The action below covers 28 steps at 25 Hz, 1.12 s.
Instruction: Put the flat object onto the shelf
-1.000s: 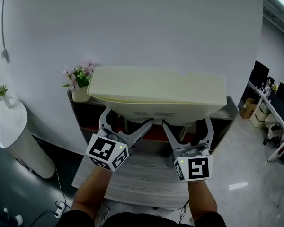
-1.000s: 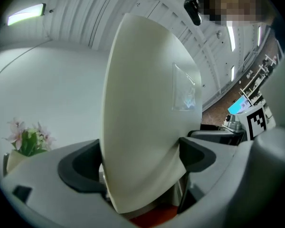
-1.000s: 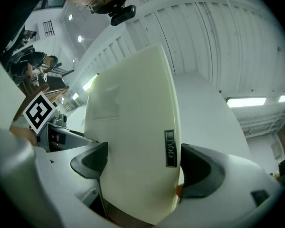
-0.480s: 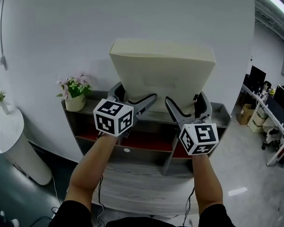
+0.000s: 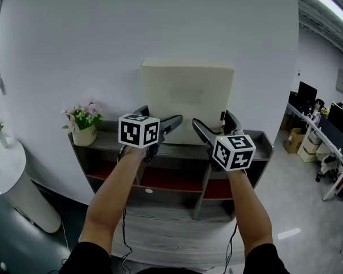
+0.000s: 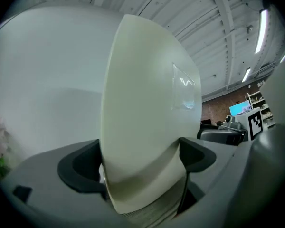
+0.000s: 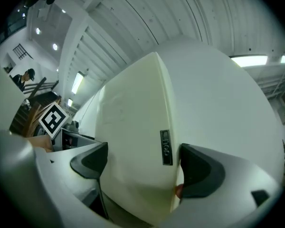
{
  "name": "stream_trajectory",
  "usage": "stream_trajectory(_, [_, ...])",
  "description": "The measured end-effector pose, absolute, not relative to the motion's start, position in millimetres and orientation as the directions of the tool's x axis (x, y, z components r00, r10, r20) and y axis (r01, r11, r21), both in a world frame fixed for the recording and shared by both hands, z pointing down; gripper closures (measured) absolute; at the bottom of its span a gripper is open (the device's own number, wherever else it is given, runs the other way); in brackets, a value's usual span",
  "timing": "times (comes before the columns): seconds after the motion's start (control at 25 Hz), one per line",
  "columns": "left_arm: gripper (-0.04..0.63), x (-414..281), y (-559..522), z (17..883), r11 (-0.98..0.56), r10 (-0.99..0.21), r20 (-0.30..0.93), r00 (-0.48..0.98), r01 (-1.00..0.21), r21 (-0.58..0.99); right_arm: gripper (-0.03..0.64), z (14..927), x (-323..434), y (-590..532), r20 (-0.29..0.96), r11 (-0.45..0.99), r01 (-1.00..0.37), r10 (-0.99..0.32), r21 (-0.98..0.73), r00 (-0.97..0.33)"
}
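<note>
A flat cream-white cushion (image 5: 187,99) stands upright on edge above the top of the dark grey shelf (image 5: 108,142), against the white wall. My left gripper (image 5: 154,125) is shut on its lower left part, and in the left gripper view the cushion (image 6: 142,118) fills the space between both jaws. My right gripper (image 5: 217,129) is shut on its lower right part; in the right gripper view the cushion (image 7: 133,151), with a small dark tag on its side, sits squeezed between the jaws.
A pot of pink flowers (image 5: 83,124) stands on the shelf's left end. A white round pedestal (image 5: 14,181) with a small vase is at the far left. Red panels (image 5: 166,180) line the shelf's lower compartments. Office desks (image 5: 326,136) lie to the right.
Both grippers have lifted the cushion from lying flat at shelf height and swung it up on edge against the wall, over the shelf top.
</note>
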<state>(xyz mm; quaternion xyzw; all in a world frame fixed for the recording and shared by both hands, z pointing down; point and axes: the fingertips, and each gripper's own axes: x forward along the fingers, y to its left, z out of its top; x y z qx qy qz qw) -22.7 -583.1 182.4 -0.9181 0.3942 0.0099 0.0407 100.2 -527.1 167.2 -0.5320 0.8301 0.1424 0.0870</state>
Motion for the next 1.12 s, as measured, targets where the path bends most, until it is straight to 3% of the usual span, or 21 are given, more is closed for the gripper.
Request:
stream_trajectory(0.28, [0.086, -22, -606, 196, -0.670, -0.740, -0.006, 0.673, -0.738, -0.080, 0.150, 191, 102, -559, -0.216, 0.410, -0.902, -0.876, 0.135, -0.431])
stream_trajectory(0.6, [0.086, -26, -613, 202, -0.670, -0.728, -0.108, 0.677, -0.736, -0.099, 0.150, 202, 101, -570, -0.175, 0.376, -0.890, -0.888, 0.259, -0.426])
stream_trajectory(1.12, [0.084, -41, -604, 202, -0.586, -0.769, -0.181, 0.613, -0.790, -0.182, 0.149, 224, 104, -570, -0.160, 0.361, -0.899, -0.900, 0.247, -0.405])
